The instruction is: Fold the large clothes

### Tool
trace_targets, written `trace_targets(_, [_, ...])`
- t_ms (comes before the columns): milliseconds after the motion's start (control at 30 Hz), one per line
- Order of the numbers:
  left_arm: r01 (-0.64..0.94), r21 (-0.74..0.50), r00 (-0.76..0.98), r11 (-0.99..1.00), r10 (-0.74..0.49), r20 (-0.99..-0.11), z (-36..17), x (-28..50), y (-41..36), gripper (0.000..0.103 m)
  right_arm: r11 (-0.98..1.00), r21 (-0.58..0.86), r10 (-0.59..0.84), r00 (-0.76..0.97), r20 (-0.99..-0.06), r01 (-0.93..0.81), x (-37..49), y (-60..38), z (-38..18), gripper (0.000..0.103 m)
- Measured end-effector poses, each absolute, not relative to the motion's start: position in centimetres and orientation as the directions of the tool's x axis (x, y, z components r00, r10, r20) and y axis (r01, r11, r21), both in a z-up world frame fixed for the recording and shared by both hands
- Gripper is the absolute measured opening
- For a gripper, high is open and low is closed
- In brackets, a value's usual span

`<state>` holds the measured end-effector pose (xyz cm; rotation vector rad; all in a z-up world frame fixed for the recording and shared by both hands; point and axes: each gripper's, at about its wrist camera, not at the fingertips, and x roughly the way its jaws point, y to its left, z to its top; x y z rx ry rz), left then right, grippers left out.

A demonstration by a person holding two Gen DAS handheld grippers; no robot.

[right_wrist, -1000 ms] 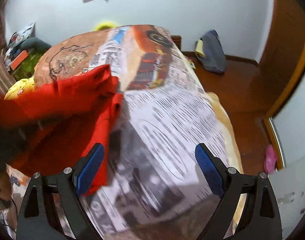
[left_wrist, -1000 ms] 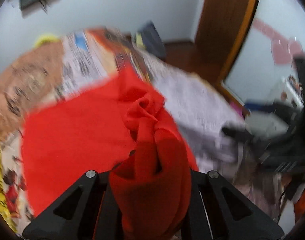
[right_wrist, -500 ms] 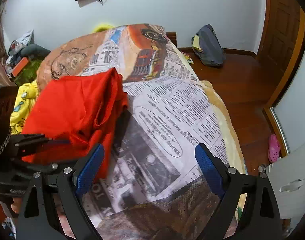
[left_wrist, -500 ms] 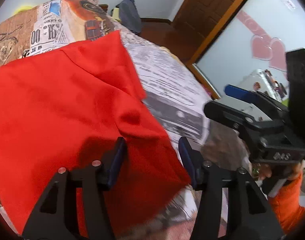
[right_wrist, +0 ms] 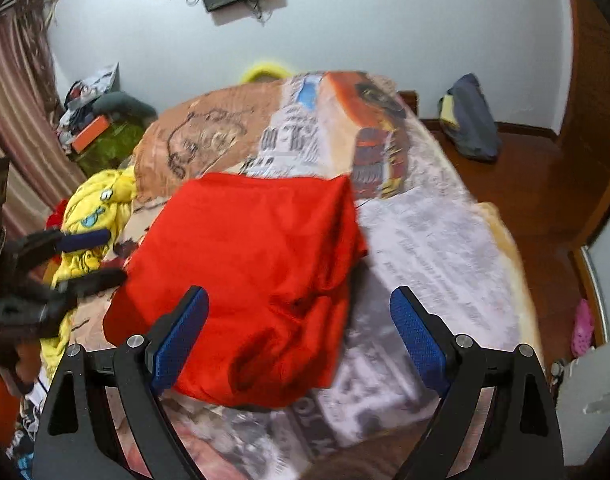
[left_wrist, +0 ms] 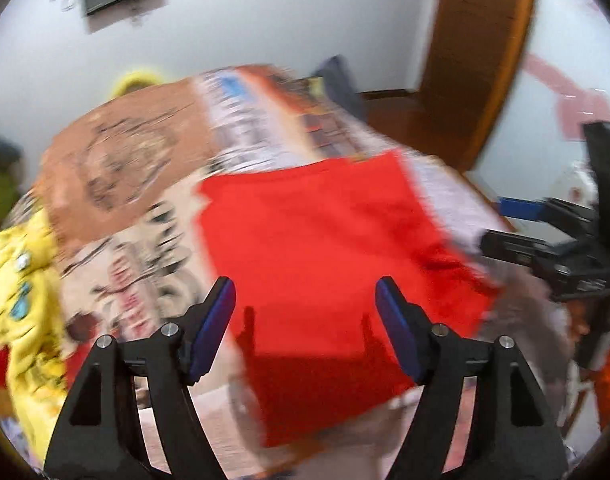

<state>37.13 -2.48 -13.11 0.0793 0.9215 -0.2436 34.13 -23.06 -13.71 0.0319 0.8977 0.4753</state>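
A large red garment [left_wrist: 325,240] lies folded on the bed [left_wrist: 125,168], which has a newspaper-print cover. My left gripper [left_wrist: 305,292] hovers above the garment's near edge. Its jaws are opening and nothing is between them. In the right wrist view the red garment [right_wrist: 257,260] shows a rumpled near-right corner. My right gripper [right_wrist: 299,296] stands open above that corner, holding nothing. The left gripper [right_wrist: 77,256] appears at that view's left edge, and the right gripper [left_wrist: 545,236] at the right of the left wrist view.
A yellow cartoon-print cloth [right_wrist: 93,216] lies bunched on the bed's left side. On the wooden floor right of the bed sit a dark bag [right_wrist: 469,120] and a pink shoe [right_wrist: 583,324]. Clutter [right_wrist: 97,120] is piled by the curtain. A wooden door [left_wrist: 477,40] stands at the right.
My left gripper let go of the bunched red cloth, opened and drew back upward. The red garment now lies flat and folded on the bed. My right gripper stayed open and shifted slightly.
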Motion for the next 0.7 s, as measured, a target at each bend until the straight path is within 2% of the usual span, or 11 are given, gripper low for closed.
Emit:
trace_targets(100, [0.193, -0.011, 0.545, 0.981, -0.117, -0.830, -15.8, 37.8, -0.7, 0.071, 0.887, 0.255, 0.426, 0.466, -0.776, -0.385, 34.8, -21.8, -16.0, 0.090])
trace_targets(200, [0.187, -0.020, 0.493, 0.982, -0.111, -0.863, -18.8, 38.0, 0.1, 0.073, 0.896, 0.244, 0.393, 0.407, -0.825, -0.371, 35.3, -21.0, -18.9, 0.090])
trace_targets(267, [0.180, -0.029, 0.505, 0.983, -0.117, -0.855, -19.6, 37.5, 0.2, 0.086, 0.909, 0.194, 0.339, 0.385, -0.859, -0.368, 35.2, -21.0, -20.3, 0.090])
trace_targets(333, [0.180, -0.026, 0.525, 0.983, -0.119, -0.843, -19.9, 36.5, 0.3, 0.090, 0.914, 0.163, 0.309, 0.375, -0.874, -0.373, 35.1, -21.8, -21.4, 0.090])
trace_targets(433, [0.184, -0.056, 0.518, 0.981, -0.145, -0.843, -20.7, 36.0, 0.4, 0.091, 0.913, 0.202, 0.334, 0.364, -0.869, -0.354, 34.8, -23.6, -22.0, 0.091])
trace_targets(700, [0.169, -0.115, 0.510, 0.979, -0.187, -0.839, -21.2, 35.3, 1.2, 0.092, 0.943, 0.063, 0.214, 0.451, -0.866, -0.328, 33.2, -26.6, -20.9, 0.092])
